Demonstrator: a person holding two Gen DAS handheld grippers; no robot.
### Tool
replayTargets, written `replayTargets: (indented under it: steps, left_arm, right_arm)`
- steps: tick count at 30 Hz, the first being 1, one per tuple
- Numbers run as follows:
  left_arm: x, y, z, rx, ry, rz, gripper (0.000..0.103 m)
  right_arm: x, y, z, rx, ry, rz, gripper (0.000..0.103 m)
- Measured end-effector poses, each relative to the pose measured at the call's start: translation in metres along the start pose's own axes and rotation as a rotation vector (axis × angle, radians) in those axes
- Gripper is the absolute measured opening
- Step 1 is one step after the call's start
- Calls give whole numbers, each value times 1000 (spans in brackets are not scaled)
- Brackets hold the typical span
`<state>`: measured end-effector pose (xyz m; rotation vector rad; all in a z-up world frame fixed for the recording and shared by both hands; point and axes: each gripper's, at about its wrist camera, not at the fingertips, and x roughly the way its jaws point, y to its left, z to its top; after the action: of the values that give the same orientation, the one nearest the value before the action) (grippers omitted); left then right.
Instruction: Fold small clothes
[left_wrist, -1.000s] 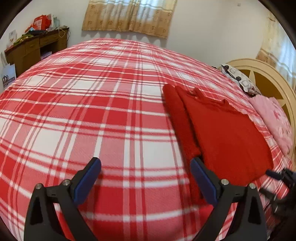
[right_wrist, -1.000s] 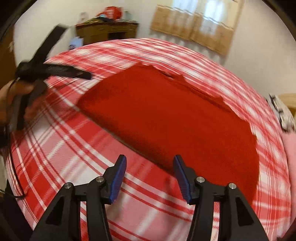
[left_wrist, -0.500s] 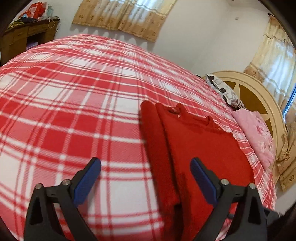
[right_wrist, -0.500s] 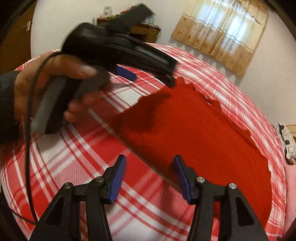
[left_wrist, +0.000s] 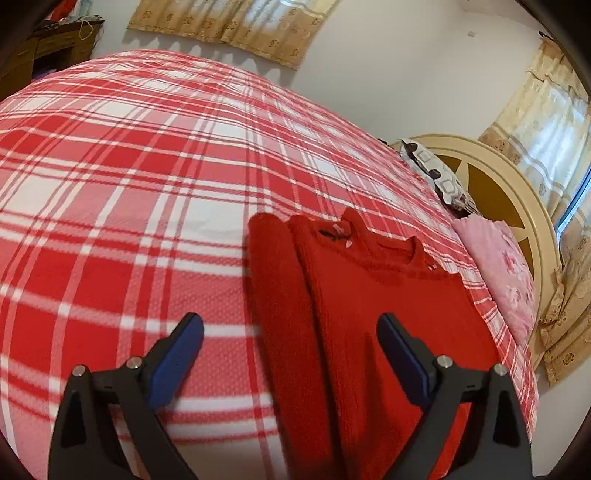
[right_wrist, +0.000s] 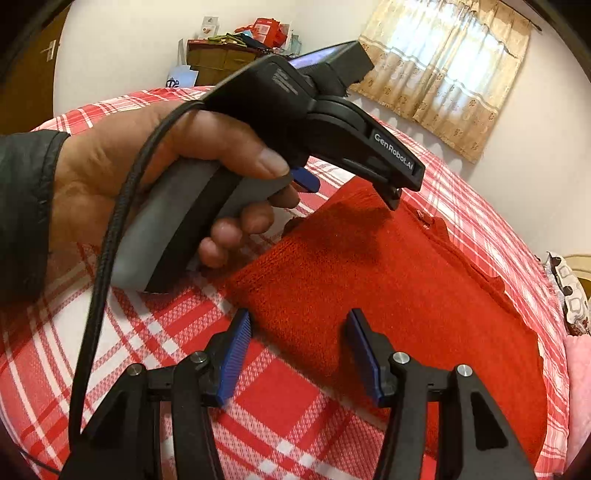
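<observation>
We see one red knitted sweater (left_wrist: 388, 314) lying flat on the bed's red-and-white plaid blanket (left_wrist: 129, 177), one sleeve folded in along its left side, neckline at the far end. Two tongs hover over it, each with two blue ribbed pads on black arms. The left tongs (left_wrist: 290, 339) are spread wide and hold nothing; the right tongs (right_wrist: 298, 343) gape too, straddling the sweater's near edge. One patterned pillow (left_wrist: 436, 173) and one pink floral cloth (left_wrist: 506, 273) lie by the cream curved headboard (left_wrist: 517, 192).
</observation>
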<state>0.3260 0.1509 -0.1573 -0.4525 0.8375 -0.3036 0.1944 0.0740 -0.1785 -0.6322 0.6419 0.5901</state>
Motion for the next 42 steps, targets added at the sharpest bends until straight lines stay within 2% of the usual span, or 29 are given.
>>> replayTargets:
  steps: [8,10,14,15,16,18,19,21,22,28,31,34,35,37,39,42]
  left_arm:
    - [5,8,6,-32,-24,-58,92]
    - [4,10,4,-42,-34,-87,73]
    - [7,10,4,-46,-17,-112,51]
    - [9,9,4,-46,-9,-117,42]
    - [11,10,4,-48,0,-120,38]
    - [11,11,4,-55,2,-129,30]
    - [11,11,4,-58,3,-132,29]
    - [12,14,4,-71,7,-137,26]
    - [13,14,4,-75,8,-142,21]
    - [13,18,4,-97,11,-161,20]
    - [13,17,4,-96,13,-145,32]
    - [14,20,4,-107,15,-160,31]
    - [13,20,4,-105,13,-166,29]
    - [13,19,4,-96,18,-185,17]
    - [13,18,5,-90,24,-200,14]
    - [11,24,7,-145,39,-231,13]
  right_arm:
    - [8,-2,7,13,-5,8,54]
    - [10,-2,8,12,-5,5,54]
    - [10,-1,7,9,-9,-1,54]
    - [10,-1,7,9,-11,-2,54]
    - [8,3,5,8,-12,-4,54]
    - [7,6,5,2,-14,7,42]
    - [7,7,4,0,-14,19,38]
    - [5,12,3,-14,-13,34,23]
    - [4,14,4,-22,-13,30,22]
    - [4,3,1,47,-13,62,18]
    - [4,9,0,22,-13,34,18]
    - [3,14,-1,1,-19,8,18]
    - [2,13,-1,3,-21,13,17]
    - [-2,6,-2,47,-29,56,10]
    - [-9,-6,-3,97,-37,93,8]
    - [-19,-17,-9,118,-61,101,7]
